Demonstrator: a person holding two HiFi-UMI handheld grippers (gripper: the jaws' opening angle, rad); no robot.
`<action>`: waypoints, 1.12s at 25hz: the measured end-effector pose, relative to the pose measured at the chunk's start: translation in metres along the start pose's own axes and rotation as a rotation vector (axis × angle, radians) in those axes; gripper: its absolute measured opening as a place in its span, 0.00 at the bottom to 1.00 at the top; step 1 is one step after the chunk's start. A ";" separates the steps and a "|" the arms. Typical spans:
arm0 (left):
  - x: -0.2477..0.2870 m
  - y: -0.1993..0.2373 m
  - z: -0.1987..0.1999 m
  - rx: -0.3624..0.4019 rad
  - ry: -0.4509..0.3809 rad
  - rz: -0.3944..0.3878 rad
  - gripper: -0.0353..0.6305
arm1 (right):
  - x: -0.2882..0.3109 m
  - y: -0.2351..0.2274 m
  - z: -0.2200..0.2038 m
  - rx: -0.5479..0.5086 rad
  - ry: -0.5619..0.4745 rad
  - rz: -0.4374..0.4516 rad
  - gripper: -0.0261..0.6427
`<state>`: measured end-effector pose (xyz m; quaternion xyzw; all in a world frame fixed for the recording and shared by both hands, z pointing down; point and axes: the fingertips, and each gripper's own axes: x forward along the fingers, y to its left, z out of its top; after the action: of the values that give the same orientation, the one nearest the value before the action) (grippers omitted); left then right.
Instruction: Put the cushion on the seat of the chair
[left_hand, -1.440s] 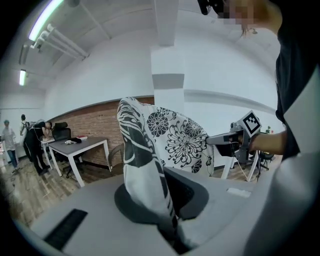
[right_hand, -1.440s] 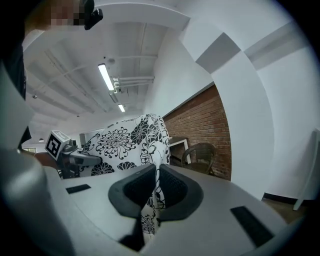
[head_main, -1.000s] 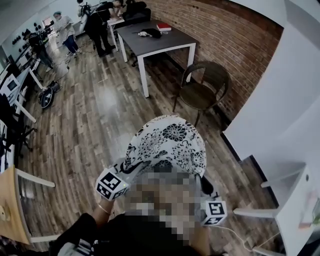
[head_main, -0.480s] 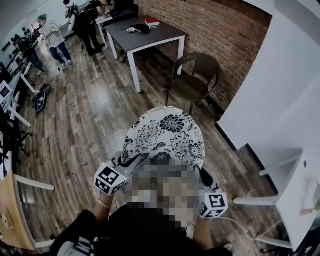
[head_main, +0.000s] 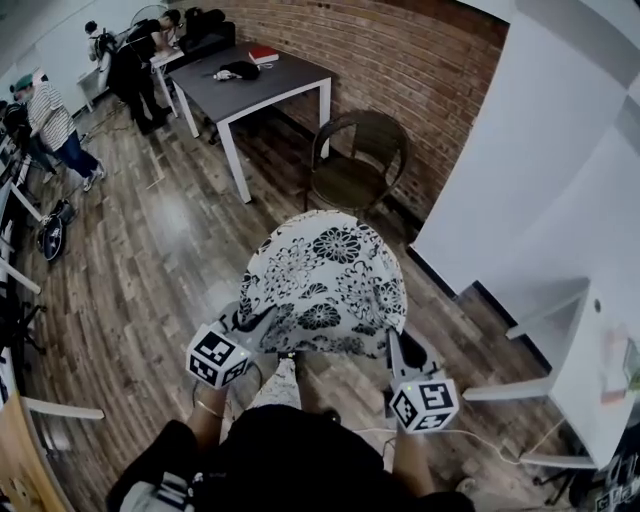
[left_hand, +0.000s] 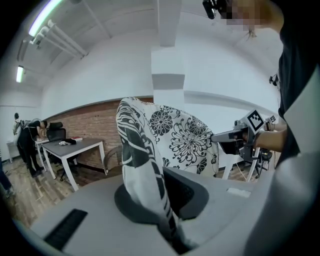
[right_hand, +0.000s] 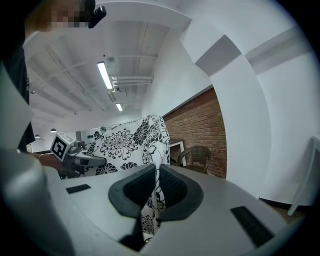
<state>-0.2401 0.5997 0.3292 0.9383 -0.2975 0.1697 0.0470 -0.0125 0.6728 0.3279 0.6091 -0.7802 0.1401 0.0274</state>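
Note:
A round white cushion with a black flower print hangs in the air between my two grippers. My left gripper is shut on its near left edge, and in the left gripper view the cushion runs up from between the jaws. My right gripper is shut on the near right edge; the cushion is pinched between its dark pads. The dark wooden chair stands beyond the cushion, against the brick wall, with its seat bare. The chair also shows in the right gripper view.
A grey table with white legs stands left of the chair, with a red book and a dark item on it. People stand at the far left. A white wall and white furniture lie to the right. Wood floor spreads left.
The chair and table have slid left and nearer in the head view. The cushion has stayed held between both grippers, and the right gripper has come forward into plain sight.

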 end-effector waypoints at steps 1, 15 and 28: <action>0.002 0.002 -0.002 0.002 -0.005 -0.013 0.07 | 0.001 -0.001 -0.002 -0.004 -0.002 -0.012 0.07; 0.047 0.031 -0.048 -0.016 -0.053 -0.087 0.07 | 0.028 -0.021 -0.037 -0.042 -0.001 -0.103 0.07; 0.100 0.179 0.002 -0.061 -0.029 -0.101 0.07 | 0.175 -0.022 0.036 -0.042 0.045 -0.120 0.07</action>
<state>-0.2657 0.3985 0.3594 0.9526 -0.2556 0.1445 0.0799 -0.0316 0.4943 0.3348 0.6508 -0.7441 0.1356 0.0662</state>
